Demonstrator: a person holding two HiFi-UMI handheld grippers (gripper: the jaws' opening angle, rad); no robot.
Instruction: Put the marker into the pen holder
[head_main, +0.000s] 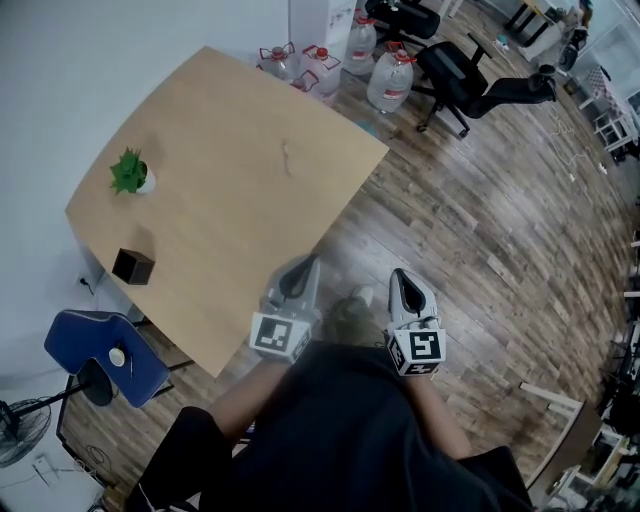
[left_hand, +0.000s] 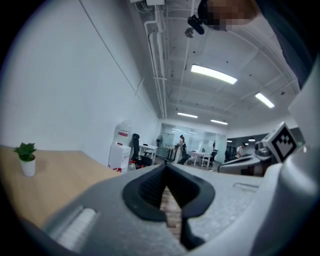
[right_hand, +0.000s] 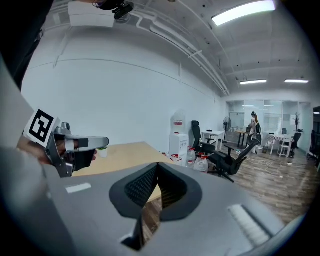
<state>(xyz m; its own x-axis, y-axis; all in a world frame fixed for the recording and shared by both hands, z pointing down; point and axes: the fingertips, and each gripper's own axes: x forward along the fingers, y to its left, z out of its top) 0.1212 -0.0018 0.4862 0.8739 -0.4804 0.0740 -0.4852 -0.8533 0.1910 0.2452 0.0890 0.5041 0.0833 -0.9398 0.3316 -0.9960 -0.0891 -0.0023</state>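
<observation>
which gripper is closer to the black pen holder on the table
Left. The left gripper is at the near edge of the table, to the right of the pen holder. The right gripper is farther right, over the wooden floor.

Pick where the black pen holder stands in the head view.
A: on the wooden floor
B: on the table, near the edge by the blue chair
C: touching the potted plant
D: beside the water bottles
B: the pen holder sits on the table near the blue chair, apart from the potted plant.
</observation>
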